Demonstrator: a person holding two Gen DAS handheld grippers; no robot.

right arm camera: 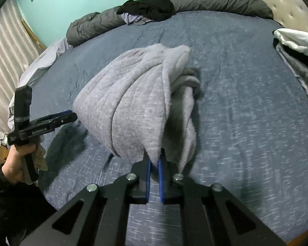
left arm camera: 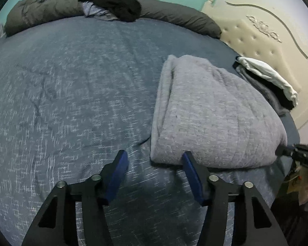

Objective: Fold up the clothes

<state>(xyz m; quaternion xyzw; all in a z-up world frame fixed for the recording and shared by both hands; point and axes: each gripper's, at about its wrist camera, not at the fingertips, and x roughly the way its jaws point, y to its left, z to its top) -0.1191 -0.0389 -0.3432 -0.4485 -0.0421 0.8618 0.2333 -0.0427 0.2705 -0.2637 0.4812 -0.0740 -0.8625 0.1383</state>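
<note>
A light grey fleece garment lies folded on the blue bedspread. My right gripper is shut on its near corner and lifts that part of the grey garment off the bed, so it hangs in folds. My left gripper is open with nothing between its blue pads, just left of the garment's near edge; its right finger touches or nearly touches that edge. In the right wrist view the left gripper points at the garment's left side, held by a hand.
A pile of unfolded clothes, black on top of lilac, lies at the far edge on a rolled dark grey duvet. A stack of folded clothes with a white top piece sits by the cream headboard. Curtains hang at left.
</note>
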